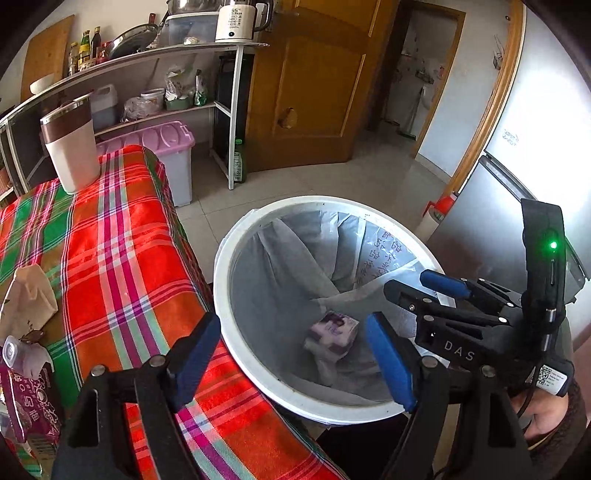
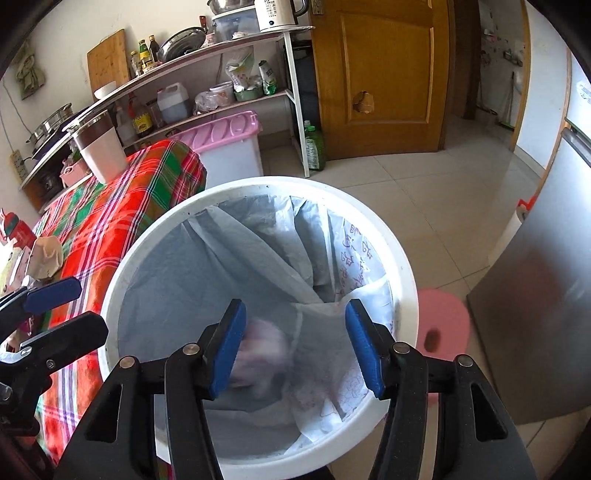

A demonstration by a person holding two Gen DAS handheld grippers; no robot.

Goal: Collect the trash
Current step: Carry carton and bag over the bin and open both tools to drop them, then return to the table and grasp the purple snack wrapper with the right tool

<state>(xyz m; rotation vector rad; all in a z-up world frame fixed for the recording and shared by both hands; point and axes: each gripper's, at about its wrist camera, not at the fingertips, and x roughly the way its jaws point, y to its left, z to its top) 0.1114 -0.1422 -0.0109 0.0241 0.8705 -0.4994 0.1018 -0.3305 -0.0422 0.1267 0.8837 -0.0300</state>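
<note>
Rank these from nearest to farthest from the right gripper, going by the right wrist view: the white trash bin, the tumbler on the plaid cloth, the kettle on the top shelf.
Measured from the right gripper, which is open over the bin:
1. White trash bin, directly below the gripper.
2. Tumbler, up and left, standing on the plaid cloth.
3. Kettle, far back on the top shelf by the wall.

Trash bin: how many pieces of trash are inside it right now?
1. A crumpled purple-and-white wrapper lies at the bottom of the white bin on its liner, below the open right gripper; it shows blurred in the right wrist view. Liner folds may hide more.
</note>
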